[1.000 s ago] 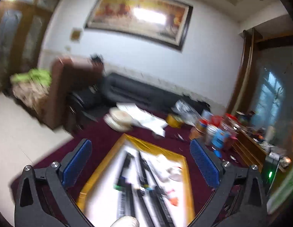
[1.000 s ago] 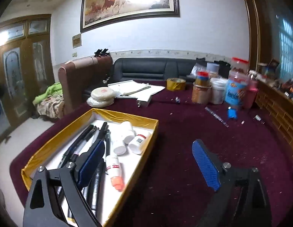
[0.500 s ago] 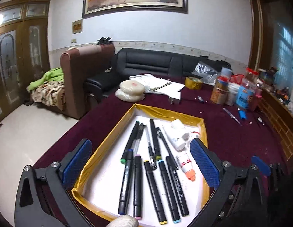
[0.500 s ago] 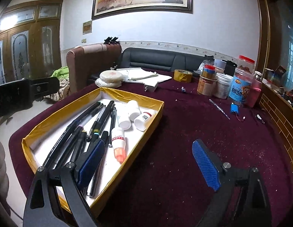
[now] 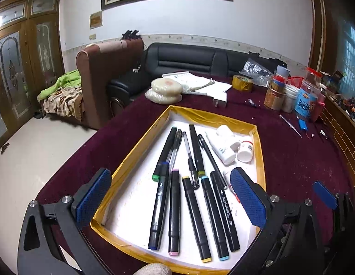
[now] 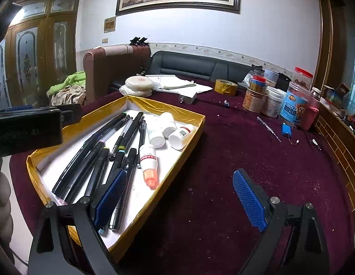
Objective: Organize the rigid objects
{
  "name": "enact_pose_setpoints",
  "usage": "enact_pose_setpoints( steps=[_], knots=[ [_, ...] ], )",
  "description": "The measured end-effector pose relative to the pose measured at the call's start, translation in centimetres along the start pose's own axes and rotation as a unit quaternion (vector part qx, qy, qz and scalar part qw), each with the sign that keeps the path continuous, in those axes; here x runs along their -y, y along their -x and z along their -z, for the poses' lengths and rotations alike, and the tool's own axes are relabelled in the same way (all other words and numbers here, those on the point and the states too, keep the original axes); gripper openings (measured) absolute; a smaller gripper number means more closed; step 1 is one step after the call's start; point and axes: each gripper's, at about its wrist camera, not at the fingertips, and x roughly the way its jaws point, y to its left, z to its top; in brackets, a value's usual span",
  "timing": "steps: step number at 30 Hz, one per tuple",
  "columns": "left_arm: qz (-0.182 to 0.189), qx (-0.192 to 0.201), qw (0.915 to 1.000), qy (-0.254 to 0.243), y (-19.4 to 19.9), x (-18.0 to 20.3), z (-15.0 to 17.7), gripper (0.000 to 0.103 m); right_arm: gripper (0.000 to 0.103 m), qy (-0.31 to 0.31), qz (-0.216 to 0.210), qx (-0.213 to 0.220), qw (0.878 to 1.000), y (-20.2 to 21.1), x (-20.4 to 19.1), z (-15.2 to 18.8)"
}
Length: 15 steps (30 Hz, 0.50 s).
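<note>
Lying in gold-rimmed tray (image 5: 140,151) on maroon table (image 6: 234,160): six black markers (image 5: 193,215), four pens (image 5: 189,158), three white bottles (image 6: 168,121), one orange-tipped tube (image 6: 148,162). Left gripper (image 5: 170,197) and right gripper (image 6: 178,194) both spread wide, holding nothing.

Bare surface (image 6: 234,160) right of tray (image 6: 191,135): open passage. Tray's left half (image 5: 131,197) free; pens (image 5: 195,197) and bottles (image 5: 225,146) crowd its middle and right. Jars (image 6: 271,100) block far right edge.
</note>
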Motion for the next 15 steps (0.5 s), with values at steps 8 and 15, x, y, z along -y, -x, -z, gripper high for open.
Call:
enact_pose_setpoints(
  steps=[8,15],
  knots=[
    [0.004,-0.025,0.9997,-0.003,-1.1,-0.1,0.7,0.103,0.091,0.011,-0.002,-0.010,1.000,-0.3,-0.8,0.3],
    [0.007,-0.038,0.9992,-0.006,-1.6,-0.2,0.9,0.103,0.091,0.008,-0.004,-0.018,1.000,-0.6,-0.7,0.4]
  ],
)
